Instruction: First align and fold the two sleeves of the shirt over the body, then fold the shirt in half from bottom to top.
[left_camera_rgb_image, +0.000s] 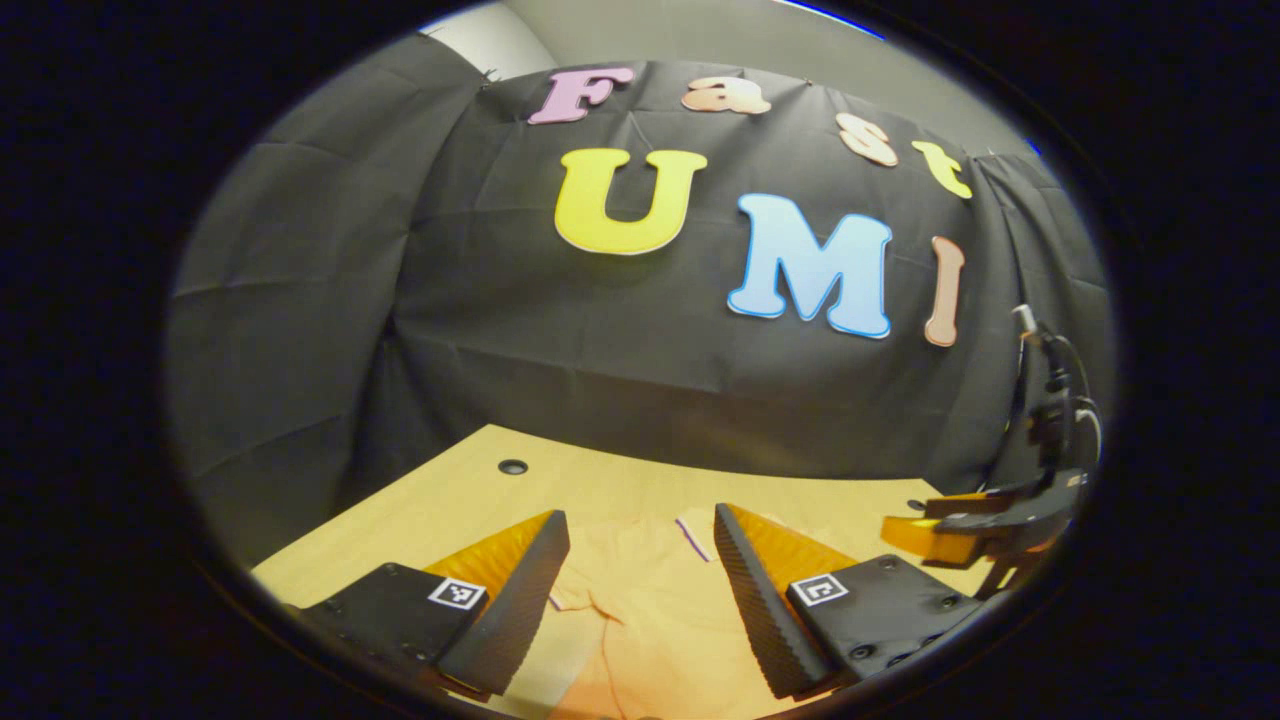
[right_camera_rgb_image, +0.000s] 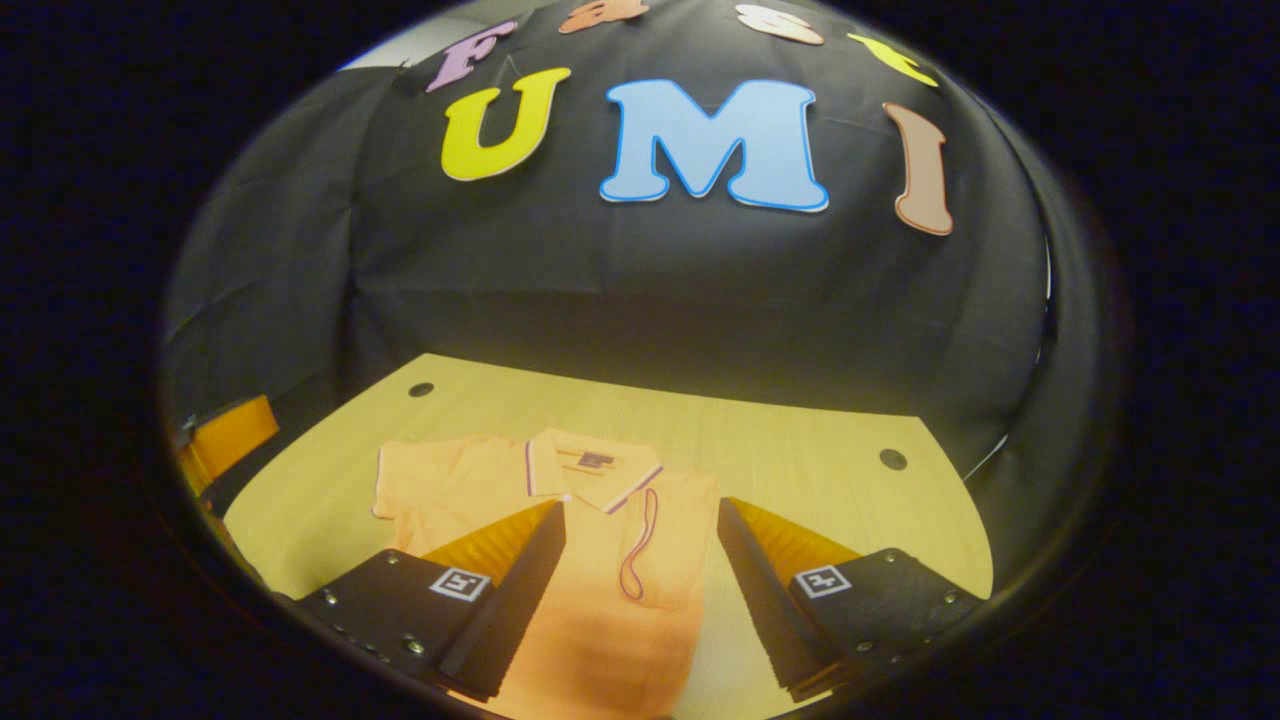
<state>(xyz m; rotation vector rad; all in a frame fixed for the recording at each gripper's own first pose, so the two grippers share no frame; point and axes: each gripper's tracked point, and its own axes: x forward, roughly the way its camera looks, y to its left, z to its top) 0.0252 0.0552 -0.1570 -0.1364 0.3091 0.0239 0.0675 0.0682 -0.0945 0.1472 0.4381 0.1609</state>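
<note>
Orange polo shirt (right_camera_rgb_image: 600, 560) lies flat on the wooden bench (right_camera_rgb_image: 800, 440), while my left claw (left_camera_rgb_image: 640, 590) and right claw (right_camera_rgb_image: 640, 590) both hover above it, spread wide, holding nothing.

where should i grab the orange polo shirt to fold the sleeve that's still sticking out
Probably pinch the outer hem of the spread sleeve, coming from the side away from the collar. It lies flat beyond the orange polo shirt, so that edge can be lifted and carried across the body.
</note>
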